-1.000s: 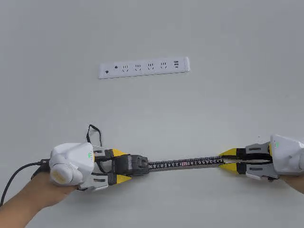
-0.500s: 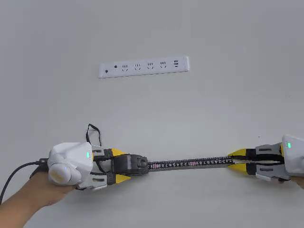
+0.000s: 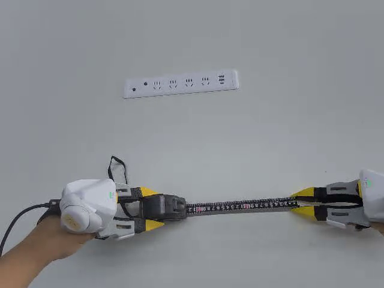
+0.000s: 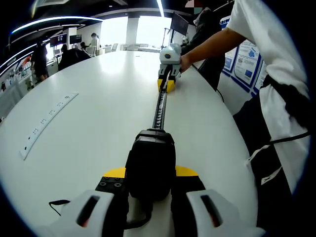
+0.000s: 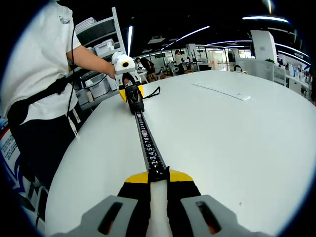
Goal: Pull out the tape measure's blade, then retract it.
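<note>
The black tape measure case (image 3: 166,207) lies low on the white table, held between the yellow-tipped jaws of my left gripper (image 3: 150,208). The same case (image 4: 150,165) fills the bottom of the left gripper view. Its dark numbered blade (image 3: 240,206) runs out to the right across the table. My right gripper (image 3: 305,202) is shut on the blade's end. In the right gripper view the blade (image 5: 147,145) stretches from my right gripper (image 5: 158,175) back to the case (image 5: 134,100). In the left gripper view the blade (image 4: 159,108) leads to the far right gripper (image 4: 166,84).
A white power strip (image 3: 181,83) lies flat at the far middle of the table, also seen as the power strip (image 4: 47,123) and the power strip (image 5: 220,90). A black cord (image 3: 18,221) trails left from the left gripper. A person's torso (image 4: 276,84) stands at the table's edge.
My right gripper has pulled farther right, drawing more blade out of the case. The left gripper and case have stayed nearly still.
</note>
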A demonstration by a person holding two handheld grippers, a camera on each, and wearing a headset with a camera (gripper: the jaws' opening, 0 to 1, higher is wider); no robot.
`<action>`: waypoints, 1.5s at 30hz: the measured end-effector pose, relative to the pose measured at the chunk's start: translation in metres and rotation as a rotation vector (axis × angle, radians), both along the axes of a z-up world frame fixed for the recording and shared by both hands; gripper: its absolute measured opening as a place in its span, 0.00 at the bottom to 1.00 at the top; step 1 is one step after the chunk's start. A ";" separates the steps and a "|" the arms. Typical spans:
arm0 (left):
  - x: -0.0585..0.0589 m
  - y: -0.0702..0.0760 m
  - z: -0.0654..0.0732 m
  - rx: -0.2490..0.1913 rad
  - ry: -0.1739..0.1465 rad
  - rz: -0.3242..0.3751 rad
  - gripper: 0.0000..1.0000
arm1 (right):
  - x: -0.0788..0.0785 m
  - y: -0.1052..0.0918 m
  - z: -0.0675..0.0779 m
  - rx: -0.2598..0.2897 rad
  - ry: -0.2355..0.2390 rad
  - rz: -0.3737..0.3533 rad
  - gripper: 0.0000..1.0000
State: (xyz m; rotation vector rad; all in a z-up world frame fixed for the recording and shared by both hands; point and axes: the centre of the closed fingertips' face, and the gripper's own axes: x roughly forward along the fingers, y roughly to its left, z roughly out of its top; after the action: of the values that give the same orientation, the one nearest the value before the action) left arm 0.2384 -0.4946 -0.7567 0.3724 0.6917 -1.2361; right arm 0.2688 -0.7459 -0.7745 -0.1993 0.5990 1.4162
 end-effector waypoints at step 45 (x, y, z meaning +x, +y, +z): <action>-0.001 -0.002 -0.001 -0.009 -0.008 -0.001 0.30 | 0.000 0.016 0.004 0.021 -0.007 -0.001 0.31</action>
State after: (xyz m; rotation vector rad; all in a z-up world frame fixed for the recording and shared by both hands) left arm 0.2375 -0.4966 -0.7577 0.3699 0.6796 -1.2375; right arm 0.2687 -0.7301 -0.7708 -0.1870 0.5780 1.4199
